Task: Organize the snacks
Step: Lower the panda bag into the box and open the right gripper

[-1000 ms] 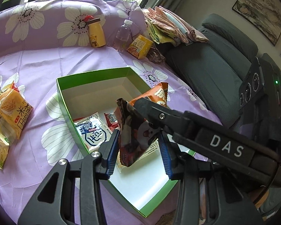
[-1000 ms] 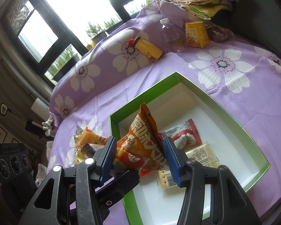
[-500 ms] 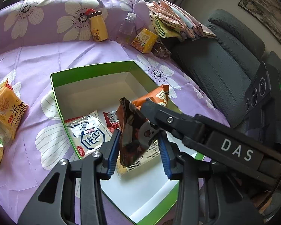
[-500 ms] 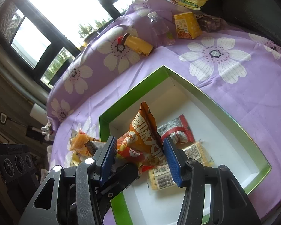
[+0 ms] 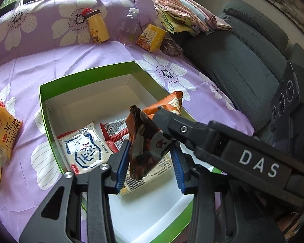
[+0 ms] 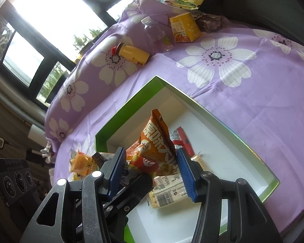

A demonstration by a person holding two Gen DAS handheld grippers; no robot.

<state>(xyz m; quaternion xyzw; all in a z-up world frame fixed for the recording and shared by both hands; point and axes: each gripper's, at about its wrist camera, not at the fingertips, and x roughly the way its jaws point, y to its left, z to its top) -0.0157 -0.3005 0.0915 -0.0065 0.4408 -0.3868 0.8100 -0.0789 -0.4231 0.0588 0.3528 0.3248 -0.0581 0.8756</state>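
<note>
A green box with a white inside (image 5: pixel 87 75) (image 6: pixel 223 121) lies on the purple flowered cloth. In it lie a white and blue packet (image 5: pixel 84 149), a red packet (image 5: pixel 113 130) (image 6: pixel 182 139) and a clear cracker packet (image 5: pixel 154 172) (image 6: pixel 170 190). My left gripper (image 5: pixel 151 162) holds a dark brown snack bag (image 5: pixel 146 143) above the box. My right gripper (image 6: pixel 150 170) holds an orange chip bag (image 6: pixel 158 141) beside it; its orange top shows in the left wrist view (image 5: pixel 170 103). Both bags hang over the box, touching.
Yellow snack bags (image 5: pixel 4 129) (image 6: pixel 83 164) lie on the cloth left of the box. A yellow bottle (image 5: pixel 97 27), a water bottle (image 5: pixel 129 26) and a yellow carton (image 5: pixel 152 38) stand at the back. A grey sofa (image 5: pixel 243 60) with folded cloths is to the right.
Both grippers, with their bags, have drifted slightly over the box; the view has shifted so the box sits more toward the centre. Grips are unchanged.
</note>
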